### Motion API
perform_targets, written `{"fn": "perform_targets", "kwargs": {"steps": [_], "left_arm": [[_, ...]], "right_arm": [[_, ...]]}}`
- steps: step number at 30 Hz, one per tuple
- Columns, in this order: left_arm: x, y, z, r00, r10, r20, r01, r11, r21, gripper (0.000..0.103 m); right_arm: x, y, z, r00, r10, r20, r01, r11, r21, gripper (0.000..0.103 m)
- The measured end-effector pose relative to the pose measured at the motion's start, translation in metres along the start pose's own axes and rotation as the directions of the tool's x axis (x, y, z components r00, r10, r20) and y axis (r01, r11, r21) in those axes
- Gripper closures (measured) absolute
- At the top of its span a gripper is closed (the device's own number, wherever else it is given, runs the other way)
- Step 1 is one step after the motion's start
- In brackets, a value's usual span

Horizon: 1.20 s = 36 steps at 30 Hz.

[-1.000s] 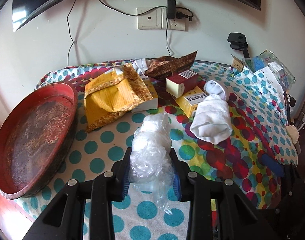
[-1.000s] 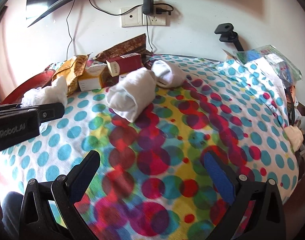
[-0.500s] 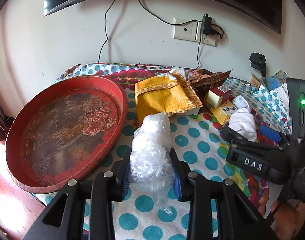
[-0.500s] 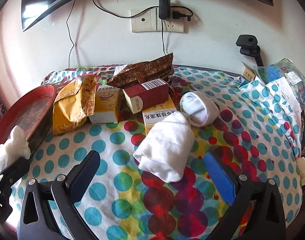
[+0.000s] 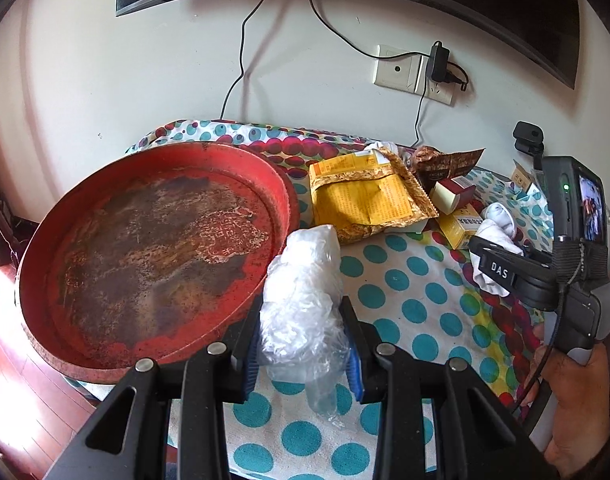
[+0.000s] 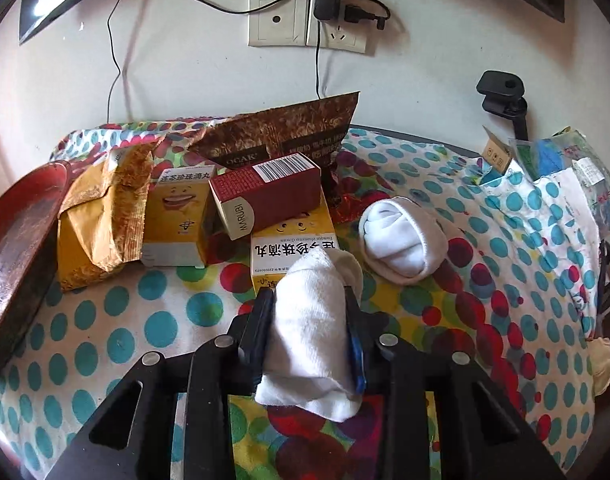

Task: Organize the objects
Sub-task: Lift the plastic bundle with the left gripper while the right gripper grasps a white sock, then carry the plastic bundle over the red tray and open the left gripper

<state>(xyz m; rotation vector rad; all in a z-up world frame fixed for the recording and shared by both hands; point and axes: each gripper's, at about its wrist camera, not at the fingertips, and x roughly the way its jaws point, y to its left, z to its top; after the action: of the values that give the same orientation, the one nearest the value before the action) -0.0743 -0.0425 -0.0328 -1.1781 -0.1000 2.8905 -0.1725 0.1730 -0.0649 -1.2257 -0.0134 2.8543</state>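
The left claw point(image 5: 303, 344) is clamped on a crumpled plastic bag point(image 5: 303, 296), held just beside the rim of the empty red tray point(image 5: 153, 256) at the worktop's left edge. The right claw point(image 6: 311, 340) has just been closing and now pinches a rolled white sock point(image 6: 311, 320) mid-worktop. Nothing lies in the tray; a second sock point(image 6: 401, 240), boxes point(image 6: 265, 196) and packets point(image 6: 101, 212) wait toward the back edge, so most sorting seems left.

A polka-dot covered bed point(image 6: 105, 320) carries a red tray point(image 5: 153, 256) at nine o'clock, with boxes point(image 6: 265, 196), a yellow packet point(image 5: 365, 200) and rolled socks point(image 6: 401, 240) toward twelve.
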Motion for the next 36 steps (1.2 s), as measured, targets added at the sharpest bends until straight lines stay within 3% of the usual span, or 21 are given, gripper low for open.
{"fn": "perform_targets", "kwargs": {"steps": [9, 17, 27, 36], "left_arm": [[-0.007, 0.012, 0.005, 0.998, 0.041, 0.041, -0.040, 0.999, -0.020, 0.069], [-0.011, 0.056, 0.016, 0.986, 0.147, 0.076, -0.141, 0.987, -0.082, 0.069], [-0.005, 0.137, 0.016, 0.956, 0.293, 0.034, -0.280, 0.938, -0.204, 0.069], [0.007, 0.158, 0.025, 0.923, 0.384, -0.014, -0.382, 0.912, -0.150, 0.069]], "right_arm": [[-0.023, -0.016, -0.017, 0.998, 0.047, 0.038, -0.047, 0.999, 0.007, 0.081], [-0.033, -0.024, -0.029, 0.996, 0.080, 0.036, -0.081, 0.996, 0.033, 0.081], [-0.040, -0.039, -0.039, 0.994, 0.100, 0.048, -0.103, 0.993, 0.055, 0.081], [-0.042, -0.072, -0.046, 0.989, 0.130, 0.070, -0.138, 0.982, 0.129, 0.081]]}}
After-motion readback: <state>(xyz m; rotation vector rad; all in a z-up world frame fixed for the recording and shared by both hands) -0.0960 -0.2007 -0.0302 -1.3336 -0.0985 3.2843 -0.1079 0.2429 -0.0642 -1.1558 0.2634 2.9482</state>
